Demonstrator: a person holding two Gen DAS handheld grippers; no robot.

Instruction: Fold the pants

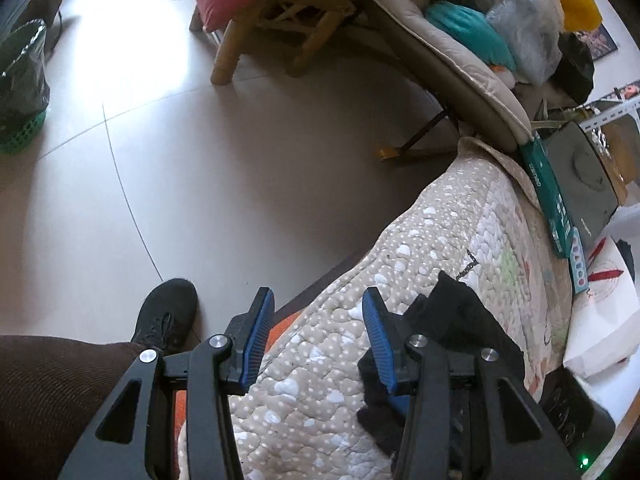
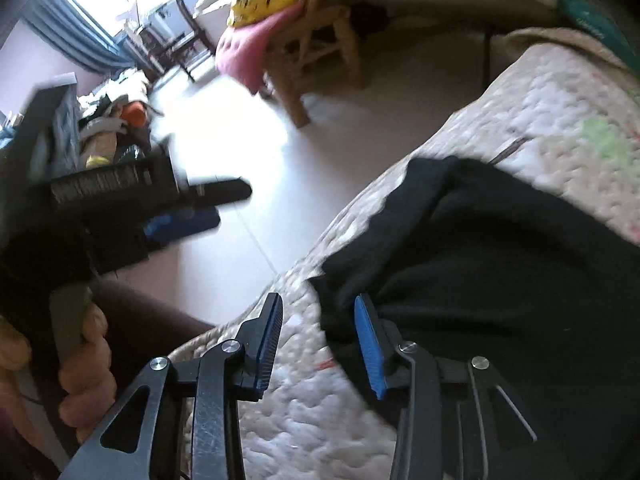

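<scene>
Black pants (image 2: 500, 280) lie bunched on a beige quilted cover (image 2: 312, 420). My right gripper (image 2: 320, 300) hangs over their near left edge. It is open, with one finger over the quilt and the other over the black cloth; the pads do not press on anything. In the left wrist view the pants (image 1: 460, 320) show just behind the right finger. My left gripper (image 1: 318, 320) is open over the quilt's edge (image 1: 320, 360), with only quilt below the gap. In the right wrist view the left gripper (image 2: 224, 206) also shows at the left, held by a hand (image 2: 84, 344).
A tiled floor (image 1: 200, 160) lies left of the quilt, with the person's black shoe (image 1: 168, 312) and brown trouser leg (image 1: 48, 392). A wooden chair (image 1: 280, 28) with a pink cushion, a padded lounger (image 1: 460, 68), a green basket (image 1: 20, 92) and boxes (image 1: 580, 184) stand around.
</scene>
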